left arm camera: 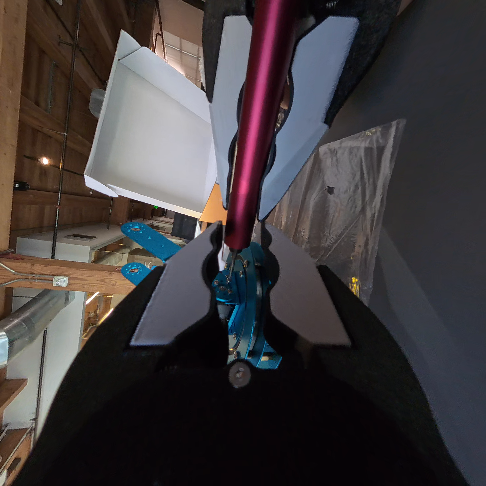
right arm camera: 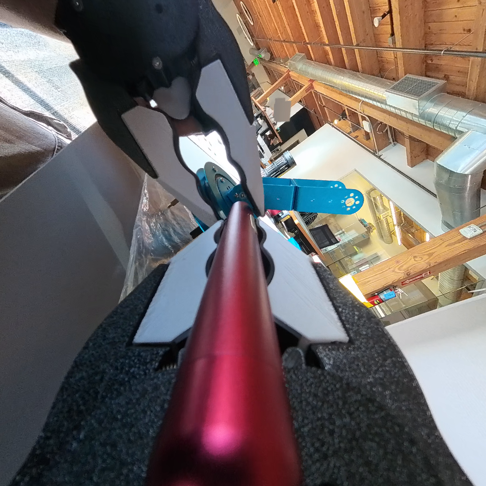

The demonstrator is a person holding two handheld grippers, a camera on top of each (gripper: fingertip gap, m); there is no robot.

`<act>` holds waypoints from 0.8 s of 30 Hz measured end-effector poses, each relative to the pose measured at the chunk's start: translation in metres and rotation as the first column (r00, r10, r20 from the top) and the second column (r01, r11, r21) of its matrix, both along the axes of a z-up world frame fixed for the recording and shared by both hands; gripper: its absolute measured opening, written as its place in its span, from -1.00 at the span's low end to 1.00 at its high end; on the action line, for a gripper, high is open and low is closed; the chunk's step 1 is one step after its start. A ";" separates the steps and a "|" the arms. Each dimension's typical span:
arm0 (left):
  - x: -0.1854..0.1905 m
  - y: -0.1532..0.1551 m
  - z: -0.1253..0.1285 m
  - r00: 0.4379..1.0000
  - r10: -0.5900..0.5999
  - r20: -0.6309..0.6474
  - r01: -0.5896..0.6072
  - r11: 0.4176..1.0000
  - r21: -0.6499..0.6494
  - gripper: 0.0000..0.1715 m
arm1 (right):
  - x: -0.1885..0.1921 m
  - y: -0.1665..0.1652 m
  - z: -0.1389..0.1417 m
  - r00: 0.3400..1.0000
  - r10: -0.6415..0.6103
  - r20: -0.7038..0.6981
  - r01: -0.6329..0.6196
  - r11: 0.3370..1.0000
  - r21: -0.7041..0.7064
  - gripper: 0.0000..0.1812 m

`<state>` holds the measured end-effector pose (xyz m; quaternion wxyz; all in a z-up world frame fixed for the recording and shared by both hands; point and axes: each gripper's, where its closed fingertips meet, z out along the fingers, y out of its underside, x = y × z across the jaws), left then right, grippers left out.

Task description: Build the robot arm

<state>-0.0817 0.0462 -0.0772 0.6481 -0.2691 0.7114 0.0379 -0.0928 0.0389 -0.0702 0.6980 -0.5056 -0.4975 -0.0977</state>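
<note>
Right tongs (right arm camera: pixel 238 221) clamped on red screwdriver (right arm camera: pixel 231 342), bit pressed to screw on blue bracket (right arm camera: pixel 310 196). Left tongs (left arm camera: pixel 240 231) closed around blue bracket (left arm camera: pixel 236 302), held off dark surface (left arm camera: pixel 434 131). Nearby: white box (left arm camera: pixel 152 136), plastic bag (left arm camera: pixel 342 189).

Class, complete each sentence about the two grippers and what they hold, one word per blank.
1. The right gripper is shut on a red ___.
2. Its bit touches a screw on the ___ metal assembly, which the left gripper grips.
3. Beyond both grippers, an open cardboard box shows its ___ inside.

Missing words: screwdriver; blue; white
</note>
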 end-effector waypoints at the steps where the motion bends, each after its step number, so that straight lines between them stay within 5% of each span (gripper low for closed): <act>1: 0.000 0.000 0.000 1.000 0.002 0.000 -0.002 1.000 0.001 -0.69 | 0.000 0.000 0.000 1.000 0.001 -0.003 -0.001 1.000 -0.001 -0.77; 16: -0.001 -0.002 -0.007 0.995 -0.017 -0.097 0.019 1.000 0.023 -0.77 | -0.002 -0.004 -0.006 0.972 -0.040 0.232 0.013 0.993 0.116 -0.75; 24: -0.001 -0.003 -0.007 0.996 -0.010 -0.090 0.014 0.999 0.047 -0.77 | -0.002 -0.004 -0.007 0.969 -0.035 0.245 0.009 0.994 0.106 -0.77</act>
